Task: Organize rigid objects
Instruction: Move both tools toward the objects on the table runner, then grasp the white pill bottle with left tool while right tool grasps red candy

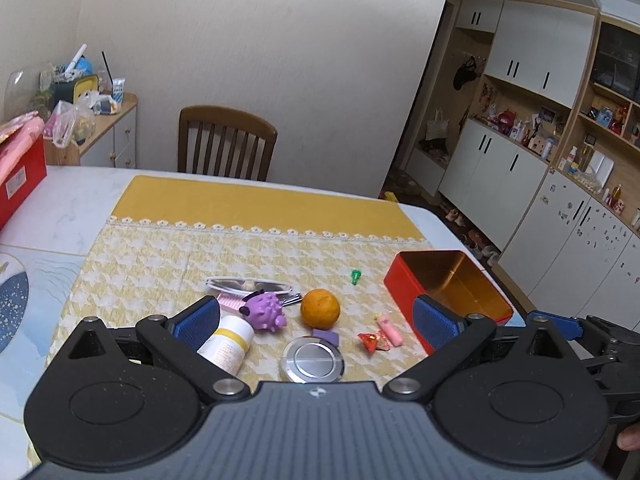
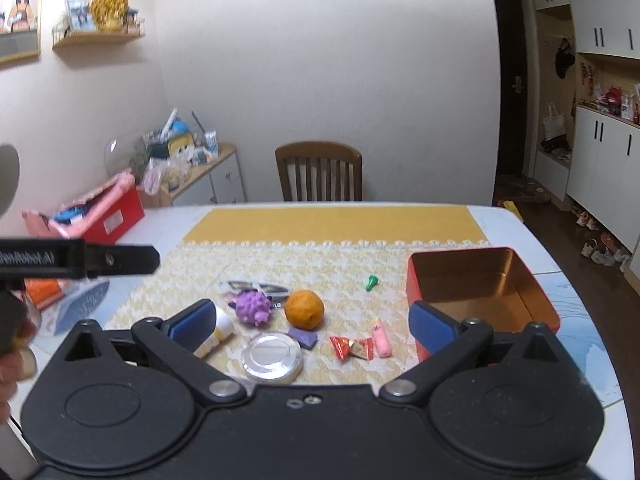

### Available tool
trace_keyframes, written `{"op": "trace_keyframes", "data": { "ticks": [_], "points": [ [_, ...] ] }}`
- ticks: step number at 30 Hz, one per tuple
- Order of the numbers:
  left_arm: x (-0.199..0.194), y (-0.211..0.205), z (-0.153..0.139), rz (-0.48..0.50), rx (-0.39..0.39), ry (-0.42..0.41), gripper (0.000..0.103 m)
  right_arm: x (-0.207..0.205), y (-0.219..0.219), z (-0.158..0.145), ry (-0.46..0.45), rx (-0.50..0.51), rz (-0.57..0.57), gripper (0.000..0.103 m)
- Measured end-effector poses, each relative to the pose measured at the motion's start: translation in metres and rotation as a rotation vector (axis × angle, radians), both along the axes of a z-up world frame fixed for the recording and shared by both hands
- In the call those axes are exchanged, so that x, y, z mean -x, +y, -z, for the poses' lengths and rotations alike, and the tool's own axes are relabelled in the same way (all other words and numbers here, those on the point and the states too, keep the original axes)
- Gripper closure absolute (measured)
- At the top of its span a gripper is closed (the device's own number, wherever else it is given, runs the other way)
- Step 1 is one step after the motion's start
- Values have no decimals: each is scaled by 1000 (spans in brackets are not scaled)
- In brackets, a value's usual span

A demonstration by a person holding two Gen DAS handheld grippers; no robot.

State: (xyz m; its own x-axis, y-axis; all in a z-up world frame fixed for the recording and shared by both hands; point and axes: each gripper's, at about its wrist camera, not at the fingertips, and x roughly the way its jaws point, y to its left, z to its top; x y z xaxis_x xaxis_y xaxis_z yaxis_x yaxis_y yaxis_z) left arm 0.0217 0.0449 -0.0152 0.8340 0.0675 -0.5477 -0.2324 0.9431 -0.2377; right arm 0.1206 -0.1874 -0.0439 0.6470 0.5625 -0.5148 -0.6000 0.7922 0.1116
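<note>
Left wrist view: we hold the left gripper (image 1: 316, 322) with jaws spread wide over a round silver tin (image 1: 313, 361) — the orange (image 1: 320, 308) sits behind it. Right wrist view: our right gripper (image 2: 312, 326), jaws likewise spread, faces the red box (image 2: 480, 296) — gold-lined, empty, at the cloth's right edge.

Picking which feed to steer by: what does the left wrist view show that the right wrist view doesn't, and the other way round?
Only the left wrist view shows the long wall of white cabinets with cluttered open shelves.

Only the right wrist view shows the small wall shelf with a golden ornament and a dark doorway.

Both show the open red metal tin, round orange fruit, purple spiky toy, round silver lid, wooden chair, and each view's own open claw.
</note>
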Motion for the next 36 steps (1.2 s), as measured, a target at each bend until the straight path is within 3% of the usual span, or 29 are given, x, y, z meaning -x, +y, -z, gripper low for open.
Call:
{"op": "trace_keyframes", "data": {
  "ticks": [6,13,19,23,28,36],
  "points": [
    [-10,20,26,-46,-8,45,0,-21,13,26,35,65,-30,3],
    [-30,37,58,-95,-74,68,0,-51,28,62,60,137,-65,14],
    [-51,48,89,-84,-106,135,1,-70,44,86,74,213,-90,19],
    [-61,52,107,-86,-121,190,10,-82,53,96,90,242,-100,25],
    [-68,51,120,-65,-140,213,11,-98,65,109,106,269,-105,30],
    [-78,57,133,-53,-124,244,28,-118,79,130,135,308,-82,41]
  ]
}}
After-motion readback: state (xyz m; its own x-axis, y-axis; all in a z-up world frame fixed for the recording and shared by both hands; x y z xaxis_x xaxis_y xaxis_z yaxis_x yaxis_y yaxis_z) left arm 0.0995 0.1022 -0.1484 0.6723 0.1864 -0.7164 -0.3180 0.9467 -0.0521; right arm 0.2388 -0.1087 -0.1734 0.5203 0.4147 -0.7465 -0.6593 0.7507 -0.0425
